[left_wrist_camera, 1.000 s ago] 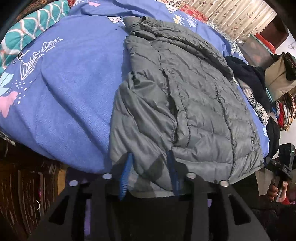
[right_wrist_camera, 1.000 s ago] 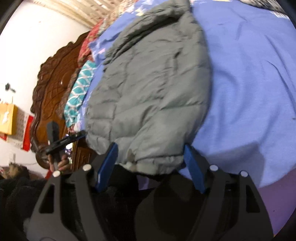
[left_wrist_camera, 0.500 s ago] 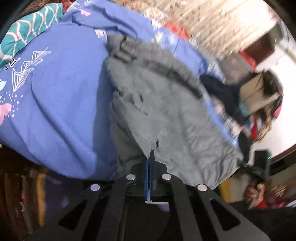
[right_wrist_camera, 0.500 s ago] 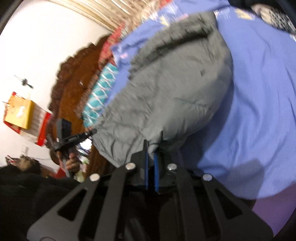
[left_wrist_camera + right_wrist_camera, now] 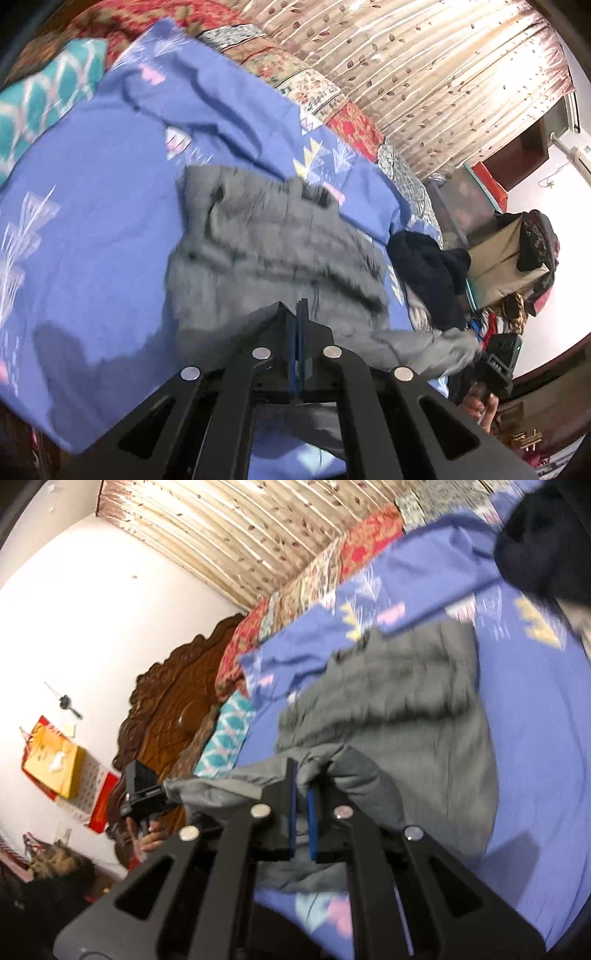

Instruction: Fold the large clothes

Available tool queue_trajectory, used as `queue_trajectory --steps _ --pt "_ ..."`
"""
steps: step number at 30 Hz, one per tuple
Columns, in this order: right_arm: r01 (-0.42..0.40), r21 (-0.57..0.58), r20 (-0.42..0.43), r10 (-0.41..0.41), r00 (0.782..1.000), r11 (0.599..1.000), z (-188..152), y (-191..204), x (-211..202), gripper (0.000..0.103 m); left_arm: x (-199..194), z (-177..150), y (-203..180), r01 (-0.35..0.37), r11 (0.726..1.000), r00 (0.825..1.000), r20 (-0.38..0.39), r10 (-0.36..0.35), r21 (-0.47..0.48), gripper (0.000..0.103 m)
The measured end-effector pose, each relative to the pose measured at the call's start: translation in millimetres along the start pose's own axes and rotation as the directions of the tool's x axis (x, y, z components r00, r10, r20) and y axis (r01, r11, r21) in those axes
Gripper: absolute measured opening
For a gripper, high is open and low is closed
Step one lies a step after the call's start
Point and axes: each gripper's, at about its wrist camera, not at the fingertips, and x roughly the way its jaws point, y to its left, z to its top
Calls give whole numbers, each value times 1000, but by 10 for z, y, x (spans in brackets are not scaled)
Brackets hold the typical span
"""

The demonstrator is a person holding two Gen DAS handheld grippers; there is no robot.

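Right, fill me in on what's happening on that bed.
A person is folding a grey puffer jacket on the blue bedsheet, using handheld tongs in each hand. The left tongs and right tongs are both clamped on the jacket's near hem, lifted off the sheet toward the collar end. The fold isn't laid down yet.

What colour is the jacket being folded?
Plain grey, quilted; the jacket shows best in the left wrist view.

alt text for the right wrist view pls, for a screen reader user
The right gripper, jaws shut on the hem of a grey puffer jacket, lifts it over a blue patterned bedsheet. At left, the left gripper holds the same hem, before a carved wooden headboard and white wall; the picture is motion-blurred.
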Motion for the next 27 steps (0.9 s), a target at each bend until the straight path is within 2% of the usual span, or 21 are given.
queue_trajectory --steps 3,5,7,9,10,11,12,14,18,20,22,23,24,25,26,27 --pt "36 12 25 -36 999 999 478 -155 259 5 306 473 -36 -6 1000 1000 5 6 -1 23" --pt "113 43 52 -115 992 993 785 -363 488 5 520 724 24 -21 1000 1000 9 21 -12 23" --pt "191 63 83 -196 977 980 963 -563 665 8 844 1004 137 -71 997 997 -1 71 -44 24" --pt "301 111 116 -313 943 947 1105 -805 820 36 1171 1195 327 -136 986 990 -36 133 -96 25" --pt "314 137 126 -331 935 939 1131 -888 838 43 1241 1227 391 -156 981 988 -41 152 -118 25" --pt "327 169 158 -353 922 930 1136 -961 822 56 1317 1253 472 -170 974 985 -46 165 -149 25" --pt "325 172 177 -354 918 930 1121 -982 805 68 1349 1256 530 -171 971 985 -41 166 -170 25" --pt "333 121 196 -351 916 935 1062 -973 756 77 1330 1224 615 -154 974 988 -19 153 -165 26" --pt "449 -32 134 -441 887 893 946 -930 862 79 1348 1178 683 -200 974 980 -21 199 -106 28" --pt "468 -73 84 -462 883 881 893 -956 987 79 1377 1184 697 -200 975 980 -23 198 -100 28" --pt "493 -121 3 -496 868 862 842 -998 1229 79 1471 1195 679 -224 970 974 -34 222 -90 28" --pt "490 -180 -60 -507 860 853 828 -1000 1409 68 1542 1209 650 -244 967 970 -41 241 -71 28" --pt "485 -221 -95 -513 853 846 817 -994 1517 19 1605 1238 593 -256 966 966 -39 254 -39 28" --pt "492 -247 -107 -528 842 835 835 -973 1602 4 1641 1275 551 -262 965 965 -31 261 -14 27" --pt "504 -243 -68 -533 844 829 885 -935 1593 4 1664 1346 492 -275 962 961 -15 275 5 26" --pt "502 -205 9 -511 859 840 1010 -898 1513 3 1679 1427 452 -276 961 961 0 276 9 26"
